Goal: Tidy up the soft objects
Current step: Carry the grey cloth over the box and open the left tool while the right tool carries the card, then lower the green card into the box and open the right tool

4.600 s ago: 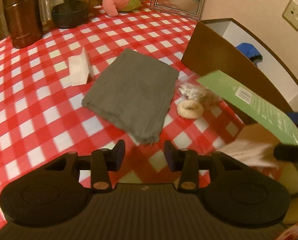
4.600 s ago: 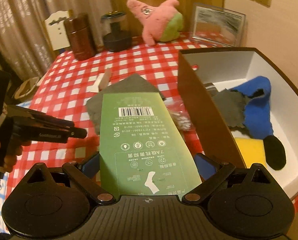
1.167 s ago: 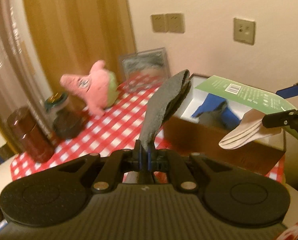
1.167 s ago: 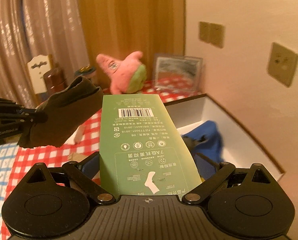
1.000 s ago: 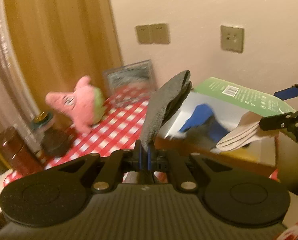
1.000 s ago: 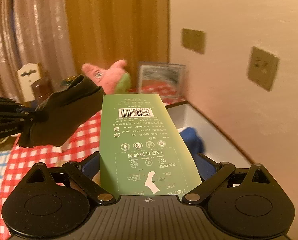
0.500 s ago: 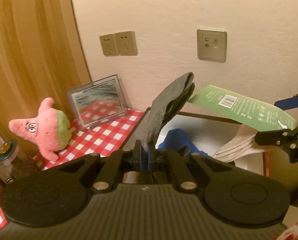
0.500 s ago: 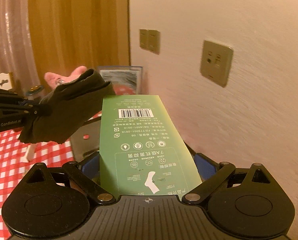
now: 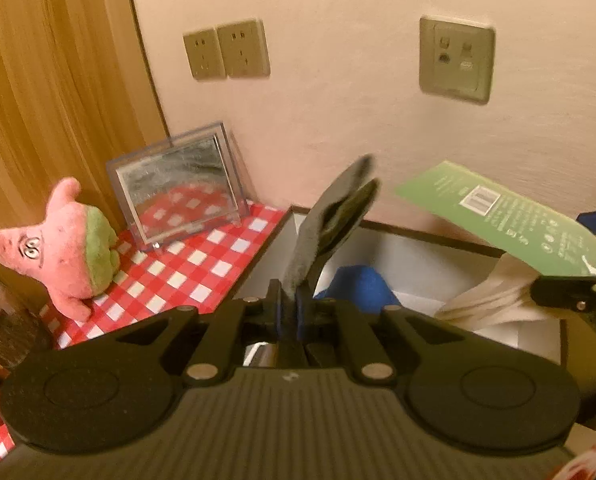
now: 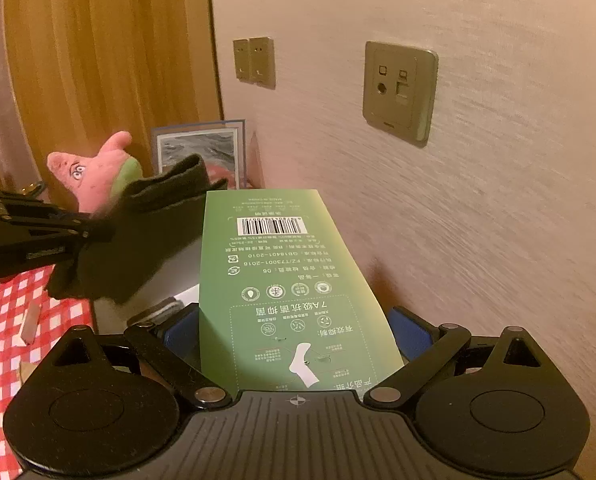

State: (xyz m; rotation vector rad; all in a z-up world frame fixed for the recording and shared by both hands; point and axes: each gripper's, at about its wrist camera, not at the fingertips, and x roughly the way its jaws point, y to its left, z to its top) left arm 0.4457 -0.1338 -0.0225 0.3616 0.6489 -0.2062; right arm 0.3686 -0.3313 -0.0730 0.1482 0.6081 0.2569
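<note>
The open box with dark brown outer walls and a white inside [image 9: 397, 264] is mostly covered: the black body of the left gripper [image 9: 289, 312] hides its near part, and only a back wall, a strip of floor and a blue soft item [image 9: 357, 284] inside it show clearly. A folded dark grey cloth [image 9: 329, 224] stands up between the left gripper's fingers, above the box; its jaws have just been easing apart, a slim gap shows beside the cloth, and whether the pads still press it is hard to judge. In the right wrist view the same cloth [image 10: 138, 240] blocks much of the pink and green star-shaped plush toy [image 10: 94, 176] behind the box. The right gripper [image 10: 298, 336] is clamped on a green printed sock card [image 10: 286, 280], whose sheet hides the gripper's fingertips and most of the box beneath; pale socks [image 9: 485, 300] hang under the card over the box's right part. The red-and-white checked tablecloth [image 9: 186, 264] left of the box is cut off by the frame, as is a clear picture frame [image 9: 178, 188] base.
</note>
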